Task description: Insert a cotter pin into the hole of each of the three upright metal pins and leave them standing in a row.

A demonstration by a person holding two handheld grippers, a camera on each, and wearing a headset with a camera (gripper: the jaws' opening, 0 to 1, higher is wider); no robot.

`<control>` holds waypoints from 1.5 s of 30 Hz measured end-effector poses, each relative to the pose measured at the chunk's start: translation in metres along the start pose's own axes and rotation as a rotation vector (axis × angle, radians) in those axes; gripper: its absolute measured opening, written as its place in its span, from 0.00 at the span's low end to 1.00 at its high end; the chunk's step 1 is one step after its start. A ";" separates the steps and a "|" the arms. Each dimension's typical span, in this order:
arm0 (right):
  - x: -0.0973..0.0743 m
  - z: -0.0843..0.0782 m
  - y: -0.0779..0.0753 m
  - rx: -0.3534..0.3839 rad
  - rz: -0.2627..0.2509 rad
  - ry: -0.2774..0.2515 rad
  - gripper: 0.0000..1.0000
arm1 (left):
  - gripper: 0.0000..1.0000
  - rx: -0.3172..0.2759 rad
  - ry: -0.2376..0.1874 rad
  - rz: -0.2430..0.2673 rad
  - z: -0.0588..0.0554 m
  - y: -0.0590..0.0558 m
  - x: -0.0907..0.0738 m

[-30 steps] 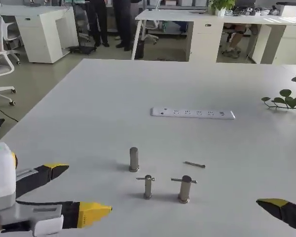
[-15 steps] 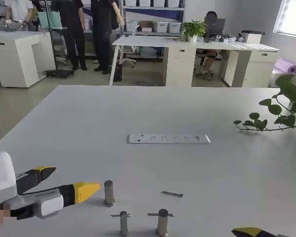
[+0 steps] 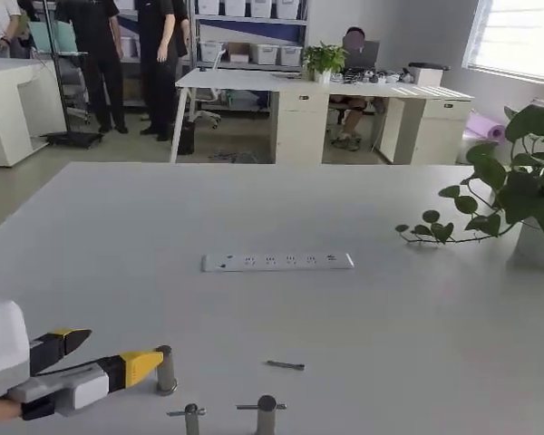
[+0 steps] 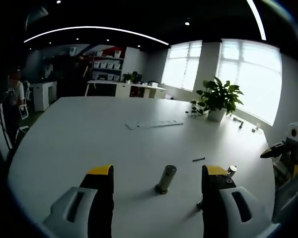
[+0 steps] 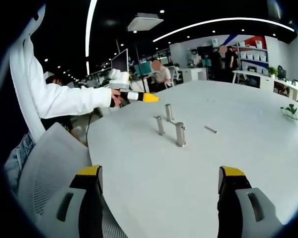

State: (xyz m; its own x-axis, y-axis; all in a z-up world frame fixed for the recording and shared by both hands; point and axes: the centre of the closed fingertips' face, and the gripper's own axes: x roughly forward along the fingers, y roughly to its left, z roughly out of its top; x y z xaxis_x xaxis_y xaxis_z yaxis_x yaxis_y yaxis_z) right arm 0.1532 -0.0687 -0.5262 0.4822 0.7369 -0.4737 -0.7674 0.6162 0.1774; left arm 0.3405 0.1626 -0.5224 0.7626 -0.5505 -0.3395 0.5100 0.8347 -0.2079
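**Left gripper** [image 3: 113,350]: the jaws are wide apart and hold nothing. One second earlier its forward yellow tip is well apart from the pins. Now that tip sits just beside the bare pin [image 3: 166,370]. In the left gripper view the pin stands ahead, centred between the jaws but not yet enclosed. Contact cannot be confirmed.

**Right gripper** [image 5: 160,171]: the jaws are spread and empty, well apart from the work.

**Pins:** the first fitted pin [image 3: 192,420] and the second fitted pin [image 3: 267,413] stand upright, each with a cotter pin through it. Two of the three insertions therefore appear complete.

**Remaining part:** the loose cotter pin [image 3: 286,365] lies flat on the table [image 3: 390,344], in the same place relative to the pins as before. The approach probably prepares to steady the bare pin, and the cotter pin is not yet picked up.

**Background:** the power strip [image 3: 277,262] and the plant [image 3: 517,195] sit lower in the head view because the camera has tilted up.
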 end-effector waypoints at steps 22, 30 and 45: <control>-0.007 -0.005 -0.004 0.069 -0.021 -0.017 0.93 | 0.28 0.064 0.106 -0.062 -0.031 -0.014 0.046; -0.007 -0.008 -0.003 0.077 -0.022 -0.013 0.93 | 0.13 0.122 0.115 -0.079 -0.036 -0.018 0.049; -0.006 -0.009 -0.001 0.078 -0.016 -0.005 0.91 | 0.11 0.185 0.124 -0.048 -0.030 -0.018 0.039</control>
State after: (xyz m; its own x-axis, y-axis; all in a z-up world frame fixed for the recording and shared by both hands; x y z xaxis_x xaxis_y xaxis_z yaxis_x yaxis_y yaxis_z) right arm 0.1469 -0.0765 -0.5315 0.4965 0.7282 -0.4724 -0.7245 0.6474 0.2365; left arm 0.3488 0.1262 -0.5598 0.6865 -0.5743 -0.4460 0.6179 0.7841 -0.0585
